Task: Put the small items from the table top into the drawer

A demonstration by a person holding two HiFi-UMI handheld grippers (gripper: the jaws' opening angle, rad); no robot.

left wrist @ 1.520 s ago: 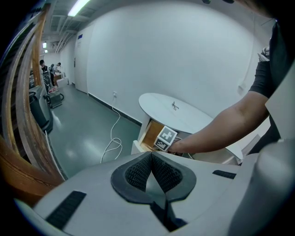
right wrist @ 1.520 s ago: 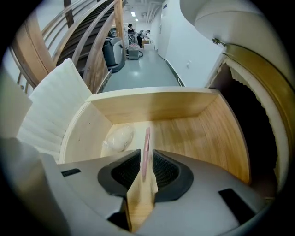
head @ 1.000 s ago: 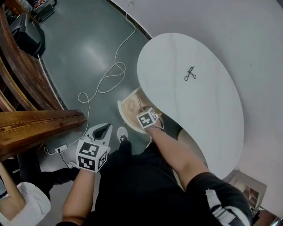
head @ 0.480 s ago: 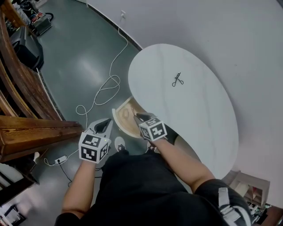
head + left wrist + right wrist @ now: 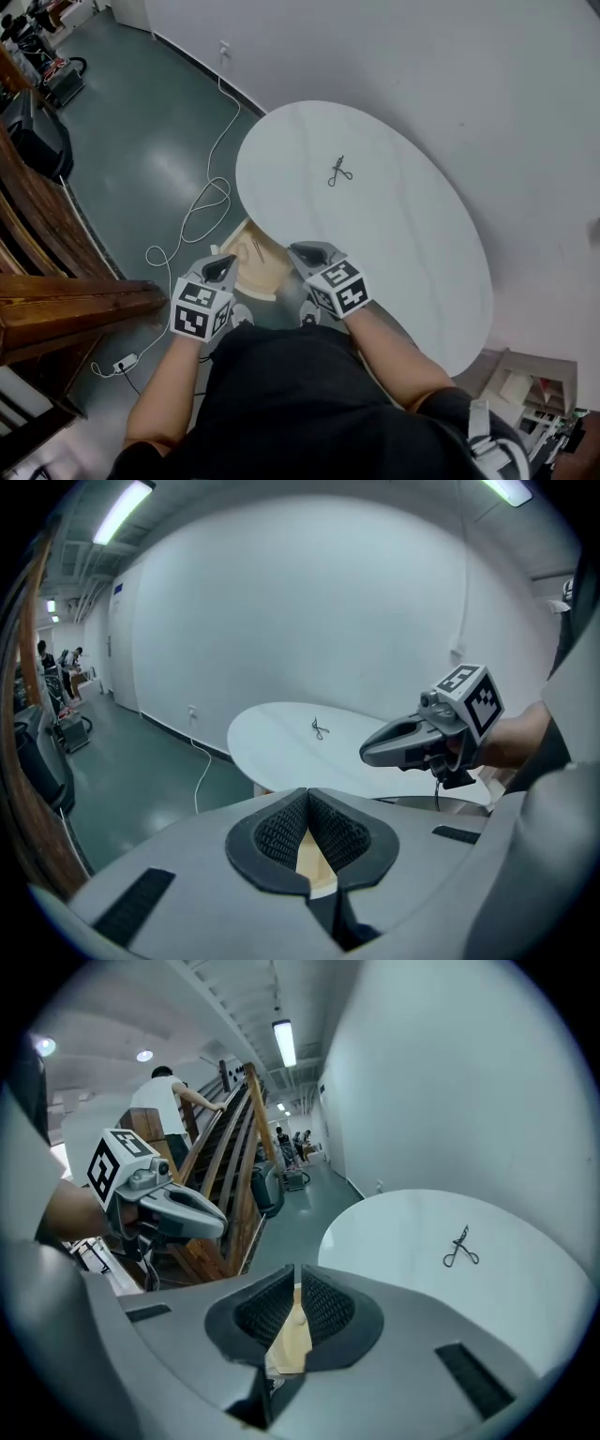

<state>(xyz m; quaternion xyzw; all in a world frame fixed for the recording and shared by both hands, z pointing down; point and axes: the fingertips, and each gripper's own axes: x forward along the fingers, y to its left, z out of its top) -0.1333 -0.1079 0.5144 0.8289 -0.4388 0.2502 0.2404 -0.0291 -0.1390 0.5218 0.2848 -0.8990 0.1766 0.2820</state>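
A small black eyelash-curler-like tool (image 5: 340, 172) lies alone on the white oval table (image 5: 394, 244); it also shows in the left gripper view (image 5: 319, 728) and the right gripper view (image 5: 459, 1249). Below the table's near edge the wooden drawer (image 5: 246, 255) stands pulled out. My left gripper (image 5: 225, 263) hovers by the drawer's left side, its pads (image 5: 281, 832) meeting at the tips, empty. My right gripper (image 5: 302, 249) is above the drawer at the table edge. Its jaws have just been closing; a thin slit remains and nothing is between them.
A white cable (image 5: 202, 211) loops over the dark green floor left of the table, ending at a power strip (image 5: 122, 364). Wooden stair rails (image 5: 75, 305) run along the left. A small shelf unit (image 5: 525, 380) stands at the bottom right. A white wall backs the table.
My right gripper has risen from inside the drawer to table-edge height. The left gripper has moved up and in towards the drawer. The table now sits nearer the middle of the view.
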